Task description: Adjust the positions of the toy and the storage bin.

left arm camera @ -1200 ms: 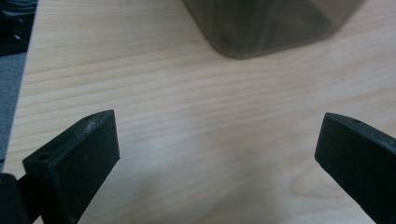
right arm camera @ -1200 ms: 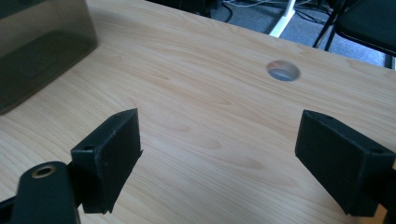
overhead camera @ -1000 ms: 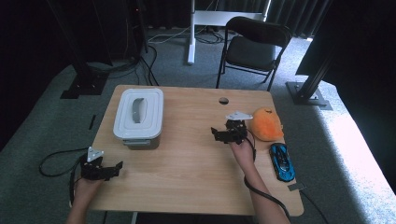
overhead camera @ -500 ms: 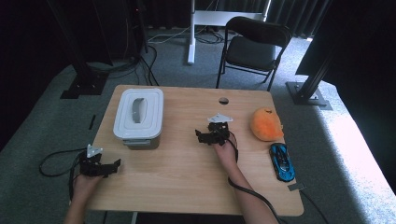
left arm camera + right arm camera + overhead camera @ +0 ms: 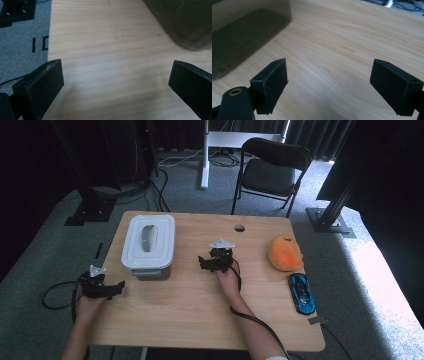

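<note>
Lidded container (image 5: 148,245) is what both grippers face, a grey-white plastic box standing at the left half of the wooden table (image 5: 200,315), toward its far edge. Nearest the person, the left gripper (image 5: 112,289) rests at the table's left edge, its jaws spread wide with nothing between them; in the left gripper view bare wood lies between its jaws and the box's smoky wall (image 5: 185,22) stands ahead to the right. A little farther in, the right gripper (image 5: 204,262) hovers near the table's middle, just right of the box, jaws likewise wide and empty; in the right gripper view the translucent wall (image 5: 244,32) rises at the upper left.

By my reading, the box is rigid, light plastic with smooth, somewhat slippery sides, so it may skid on the wood if pushed from one side only. The recessed handle (image 5: 148,236) in the lid looks like the surest place to grip, or the lid's rim at its short ends. The lid sits closed; through the tinted walls I cannot tell whether anything is inside.

Farther right lie an orange plush toy (image 5: 285,253) and a blue toy car (image 5: 302,293), well apart from the box.
</note>
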### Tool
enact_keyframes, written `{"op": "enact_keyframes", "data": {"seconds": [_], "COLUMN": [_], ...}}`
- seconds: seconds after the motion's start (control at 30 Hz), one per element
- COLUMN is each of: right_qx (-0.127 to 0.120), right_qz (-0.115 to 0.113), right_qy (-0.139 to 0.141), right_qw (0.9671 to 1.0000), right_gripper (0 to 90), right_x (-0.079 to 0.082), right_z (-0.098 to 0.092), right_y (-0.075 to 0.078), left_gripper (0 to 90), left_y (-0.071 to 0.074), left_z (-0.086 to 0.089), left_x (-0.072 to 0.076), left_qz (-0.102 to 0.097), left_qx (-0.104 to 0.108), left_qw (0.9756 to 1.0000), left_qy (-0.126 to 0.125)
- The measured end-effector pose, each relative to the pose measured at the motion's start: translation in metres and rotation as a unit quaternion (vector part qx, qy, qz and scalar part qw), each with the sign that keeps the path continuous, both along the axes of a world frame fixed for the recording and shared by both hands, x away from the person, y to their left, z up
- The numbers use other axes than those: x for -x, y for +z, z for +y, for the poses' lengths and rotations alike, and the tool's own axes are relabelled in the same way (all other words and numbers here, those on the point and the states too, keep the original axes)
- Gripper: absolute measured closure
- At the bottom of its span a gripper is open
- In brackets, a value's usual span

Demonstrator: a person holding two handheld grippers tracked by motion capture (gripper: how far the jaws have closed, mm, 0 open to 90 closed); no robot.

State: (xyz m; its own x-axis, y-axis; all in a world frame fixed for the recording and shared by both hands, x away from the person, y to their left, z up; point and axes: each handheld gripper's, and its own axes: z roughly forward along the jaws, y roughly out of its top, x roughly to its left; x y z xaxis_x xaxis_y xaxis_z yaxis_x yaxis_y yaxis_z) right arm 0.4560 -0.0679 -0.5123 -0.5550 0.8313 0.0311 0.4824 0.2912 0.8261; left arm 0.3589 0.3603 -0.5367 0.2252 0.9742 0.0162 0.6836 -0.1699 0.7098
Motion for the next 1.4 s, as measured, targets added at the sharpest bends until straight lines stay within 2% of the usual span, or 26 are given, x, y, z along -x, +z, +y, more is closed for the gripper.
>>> {"op": "enact_keyframes", "data": {"seconds": [0.07, 0.1, 0.27, 0.4, 0.43, 0.47, 0.5, 0.63, 0.73, 0.83, 0.9, 1.03, 1.1, 1.2, 1.23, 1.4], "right_qx": [0.004, 0.009, 0.000, 0.015, 0.015, 0.019, 0.023, 0.031, 0.031, 0.021, 0.022, 0.036, 0.037, 0.024, 0.028, 0.013], "right_qz": [0.002, 0.001, 0.004, 0.004, 0.004, 0.003, 0.003, 0.001, 0.008, 0.012, 0.013, 0.016, 0.022, 0.028, 0.026, 0.028], "right_qy": [0.001, 0.000, 0.003, 0.003, 0.003, 0.006, 0.012, 0.014, 0.009, 0.006, 0.003, 0.003, 0.004, -0.003, -0.008, -0.003], "right_qw": [1.0000, 1.0000, 1.0000, 0.9999, 0.9999, 0.9998, 0.9997, 0.9994, 0.9995, 0.9997, 0.9997, 0.9992, 0.9991, 0.9993, 0.9992, 0.9995], "right_gripper": [13.8, 13.8, 13.8, 13.7, 13.7, 13.7, 13.6, 13.6, 13.6, 13.6, 13.6, 13.5, 13.4, 13.4, 13.4, 13.3], "right_x": [-0.002, -0.003, -0.010, -0.014, -0.014, -0.016, -0.018, -0.025, -0.031, -0.035, -0.037, -0.040, -0.043, -0.045, -0.046, -0.046], "right_z": [0.003, 0.006, 0.019, 0.032, 0.032, 0.035, 0.044, 0.054, 0.058, 0.062, 0.065, 0.072, 0.076, 0.077, 0.078, 0.081], "right_y": [-0.001, -0.001, -0.004, -0.007, -0.007, -0.008, -0.007, -0.006, -0.004, -0.004, -0.005, -0.008, -0.010, -0.011, -0.011, -0.008], "left_gripper": [0.4, 0.4, 0.4, 0.4, 0.4, 0.4, 0.4, 0.4, 0.4, 0.4, 0.4, 0.4, 0.4, 0.4, 0.4, 0.4], "left_y": [0.001, 0.001, 0.003, 0.006, 0.006, 0.009, 0.011, 0.016, 0.020, 0.022, 0.024, 0.030, 0.031, 0.032, 0.032, 0.032], "left_z": [0.001, 0.002, 0.005, 0.004, 0.004, 0.005, 0.005, 0.005, 0.007, 0.008, 0.007, 0.008, 0.005, 0.000, -0.001, -0.007], "left_x": [-0.003, -0.009, -0.024, -0.038, -0.038, -0.046, -0.049, -0.064, -0.074, -0.082, -0.086, -0.092, -0.094, -0.098, -0.099, -0.101], "left_qz": [0.002, 0.005, 0.009, 0.010, 0.010, 0.006, 0.003, 0.008, 0.005, 0.008, 0.006, -0.002, -0.002, 0.003, 0.003, 0.004], "left_qx": [0.002, -0.003, 0.006, -0.006, -0.006, 0.004, 0.003, -0.006, 0.008, 0.007, 0.000, 0.018, 0.010, 0.003, 0.002, 0.009], "left_qw": [1.0000, 1.0000, 0.9999, 0.9999, 0.9999, 0.9999, 1.0000, 0.9999, 0.9998, 0.9998, 0.9998, 0.9997, 0.9999, 1.0000, 1.0000, 0.9999], "left_qy": [-0.002, -0.002, 0.002, 0.005, 0.005, 0.009, 0.009, 0.011, 0.017, 0.017, 0.018, 0.016, 0.012, 0.003, 0.004, -0.003]}}
